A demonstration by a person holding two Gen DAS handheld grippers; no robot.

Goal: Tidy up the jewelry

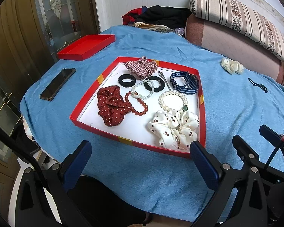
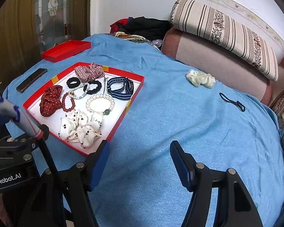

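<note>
Meanwhile, both claws hover wide open and hold nothing above the near edge of a table covered with a blue cloth [image 2: 161, 113]. The left claw [image 1: 140, 158] hangs just short of the near rim of a red tray [image 1: 89, 94], its right finger [image 1: 202, 160] in line with the tray's near right corner. The right claw [image 2: 140, 160] hangs over bare cloth to the right of the tray, its left finger [image 2: 99, 162] close to that same corner.

Inside the tray, a white cherry-print scrunchie [image 1: 173, 127] fills the near right corner, nearest both claws. A pearl bracelet [image 1: 173, 100] with a green bead touches its far side. A dark red dotted scrunchie [image 1: 111, 106] lies along the left side, with a red bead bracelet [image 1: 137, 104] against it. Farther back sit a pale bead bracelet [image 1: 143, 89], two black hair ties [image 1: 126, 80], a striped blue strap [image 1: 184, 84] and a checked scrunchie [image 1: 142, 67] at the far rim.

Outside the tray, well beyond the right claw, a cream dotted scrunchie [image 2: 200, 79] lies near the far right edge, and a dark cord loop [image 2: 232, 102] rests closer in. A red lid [image 1: 86, 47] and a phone [image 1: 57, 84] lie by the left edge.
</note>
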